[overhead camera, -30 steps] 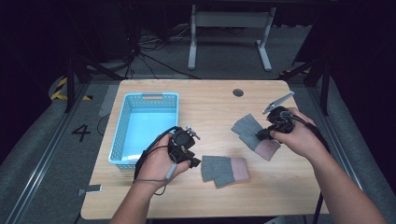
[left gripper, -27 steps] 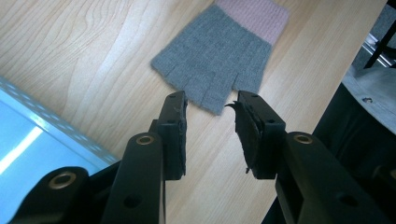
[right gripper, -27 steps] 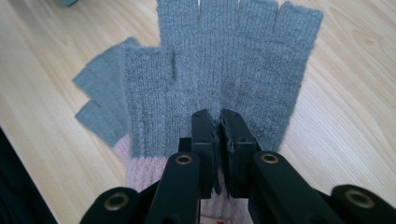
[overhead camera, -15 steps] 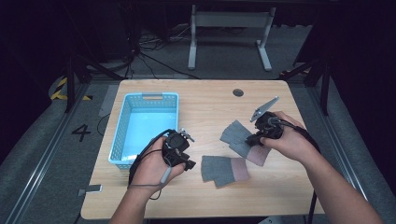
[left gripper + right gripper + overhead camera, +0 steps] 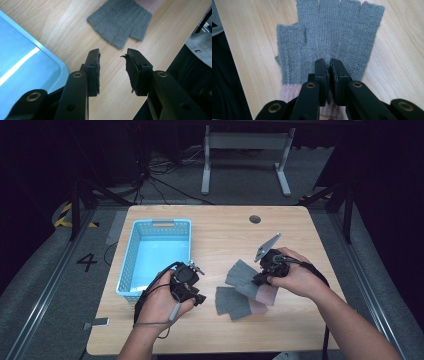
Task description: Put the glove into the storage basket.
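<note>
Jaws pinching glove (image 5: 329,40) near its pink cuff, right gripper (image 5: 261,276) angling down-left over the counter (image 5: 220,227). Left gripper (image 5: 196,296) hovering beside basket (image 5: 156,251), jaws gaping wide, pointing toward second glove (image 5: 120,21) lying flat.

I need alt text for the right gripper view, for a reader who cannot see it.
The right claw, two black jaws nearly shut, pinches a grey fingerless glove near its pink cuff. The glove lies flat on a light wooden table, fingers pointing away.
</note>
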